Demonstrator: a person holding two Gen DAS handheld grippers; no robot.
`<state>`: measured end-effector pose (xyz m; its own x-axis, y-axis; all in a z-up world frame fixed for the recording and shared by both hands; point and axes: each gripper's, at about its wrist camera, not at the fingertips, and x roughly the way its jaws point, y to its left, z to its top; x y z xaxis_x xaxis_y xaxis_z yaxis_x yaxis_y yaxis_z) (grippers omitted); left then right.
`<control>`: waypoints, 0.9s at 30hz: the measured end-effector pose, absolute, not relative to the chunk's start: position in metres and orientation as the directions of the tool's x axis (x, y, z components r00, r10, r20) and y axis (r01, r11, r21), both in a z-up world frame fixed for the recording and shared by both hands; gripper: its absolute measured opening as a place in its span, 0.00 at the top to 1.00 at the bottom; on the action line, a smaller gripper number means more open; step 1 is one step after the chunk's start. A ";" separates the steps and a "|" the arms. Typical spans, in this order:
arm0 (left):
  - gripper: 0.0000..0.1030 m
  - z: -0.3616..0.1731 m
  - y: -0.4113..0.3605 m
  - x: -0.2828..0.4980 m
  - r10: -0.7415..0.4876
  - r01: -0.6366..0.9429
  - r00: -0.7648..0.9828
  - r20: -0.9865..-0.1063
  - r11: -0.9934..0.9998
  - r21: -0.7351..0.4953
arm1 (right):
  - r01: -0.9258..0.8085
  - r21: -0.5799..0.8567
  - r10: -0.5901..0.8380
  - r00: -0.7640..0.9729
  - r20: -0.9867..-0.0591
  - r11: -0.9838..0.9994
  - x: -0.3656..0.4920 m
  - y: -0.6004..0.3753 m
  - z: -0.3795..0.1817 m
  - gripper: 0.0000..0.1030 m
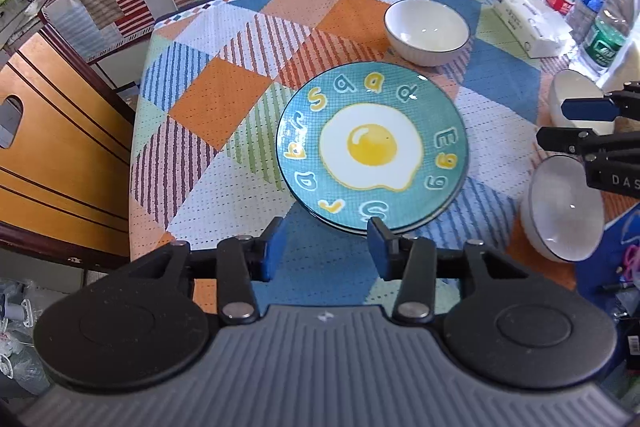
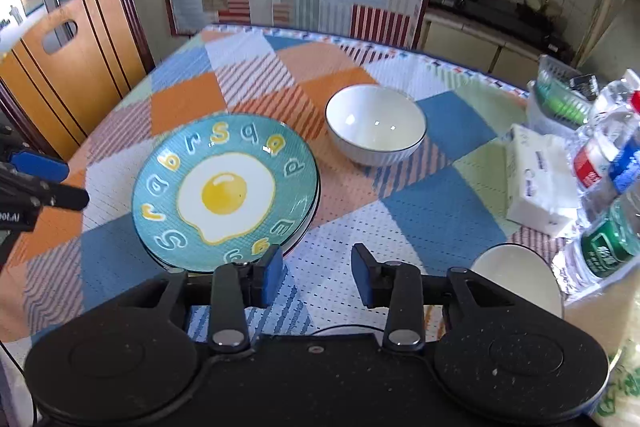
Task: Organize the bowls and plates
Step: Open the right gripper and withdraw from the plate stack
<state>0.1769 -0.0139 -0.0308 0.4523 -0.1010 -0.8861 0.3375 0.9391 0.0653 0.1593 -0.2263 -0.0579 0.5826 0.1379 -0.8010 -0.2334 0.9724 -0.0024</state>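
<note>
Lying flat on the patchwork tablecloth [image 1: 224, 99], a teal plate [image 1: 372, 147] with a fried egg picture and letters around its rim is seen near the middle of the table. Rims of other plates are visible under its near edge, so it is the top of a small stack. Beyond it, a little apart, a white bowl [image 1: 426, 29] with a thin dark rim is standing upright and is seen empty.

The left gripper [image 1: 326, 247] is held above the near edge of the plate with its blue pads spread apart; nothing is pinched between them, and only cloth is seen in the gap. The right gripper [image 2: 316, 273] is held in the same way, spread and holding nothing, just beside the plate stack, with the plate to its left.

In the left wrist view, two more white bowls [image 1: 564, 211] are seen at the right side of the table, near the tips of the right gripper. A white tissue pack [image 2: 538, 183] and several water bottles [image 2: 608, 163] are placed at the far right edge of the table.
</note>
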 end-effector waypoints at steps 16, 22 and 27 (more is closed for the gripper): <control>0.29 0.028 -0.058 0.084 -0.173 0.456 0.473 -0.864 0.887 0.072 | -0.273 -0.085 0.106 0.614 -0.782 0.958 0.054 -0.245 -0.007 0.28; 0.22 0.022 -0.079 0.064 -0.190 0.493 0.474 -0.860 0.866 0.080 | -0.262 -0.107 0.067 0.577 -0.814 0.959 0.026 -0.253 -0.019 0.26; 0.20 0.002 -0.092 0.063 -0.176 0.500 0.453 -0.874 0.862 0.085 | -0.241 -0.072 0.068 0.527 -0.847 0.968 0.020 -0.265 -0.039 0.26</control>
<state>0.0634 -0.0923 0.0019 0.4527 -0.1763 -0.8741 0.4999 0.8619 0.0850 0.0200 -0.2653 -0.0385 0.5269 0.0680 -0.8472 -0.2410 0.9678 -0.0722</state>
